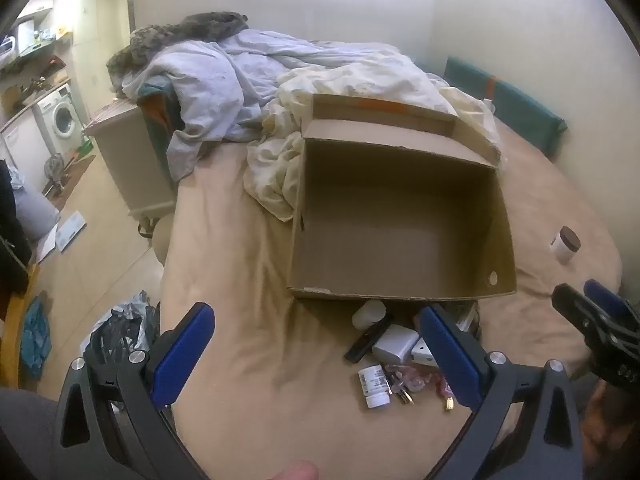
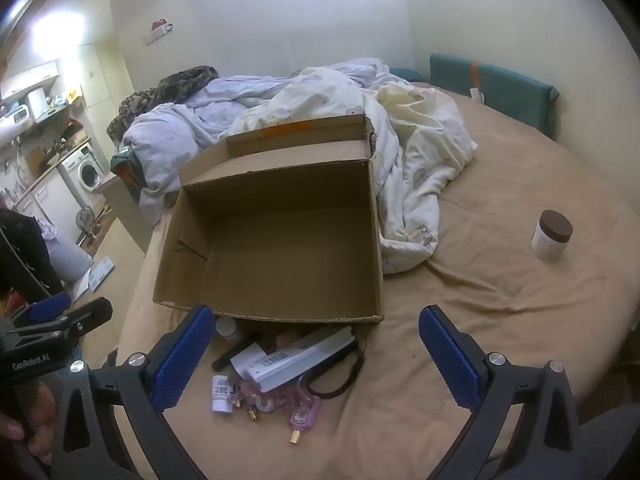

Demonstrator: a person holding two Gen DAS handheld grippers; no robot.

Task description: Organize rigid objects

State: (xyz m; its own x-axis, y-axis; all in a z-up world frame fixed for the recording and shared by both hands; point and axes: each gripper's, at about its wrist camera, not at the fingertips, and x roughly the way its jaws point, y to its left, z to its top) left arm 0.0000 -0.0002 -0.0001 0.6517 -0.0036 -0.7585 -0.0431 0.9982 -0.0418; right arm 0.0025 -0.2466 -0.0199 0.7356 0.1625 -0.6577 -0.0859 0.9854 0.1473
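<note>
Your left tool (image 1: 316, 344) and right tool (image 2: 316, 344) both stand wide apart, holding nothing, above the tan bedsheet (image 2: 500, 300); just ahead lies a cluster of small items, among them a small white labelled bottle (image 1: 375, 385) and a long white plastic case (image 2: 298, 358); beyond them sits the empty brown cardboard box (image 2: 280, 248); a brown-lidded white jar (image 2: 551, 235) stands well apart, right.

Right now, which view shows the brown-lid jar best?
Right wrist: the jar stands whole and upright on the bed, lid and label side clear. Left wrist shows it smaller, near the frame's right edge and more distorted.
</note>
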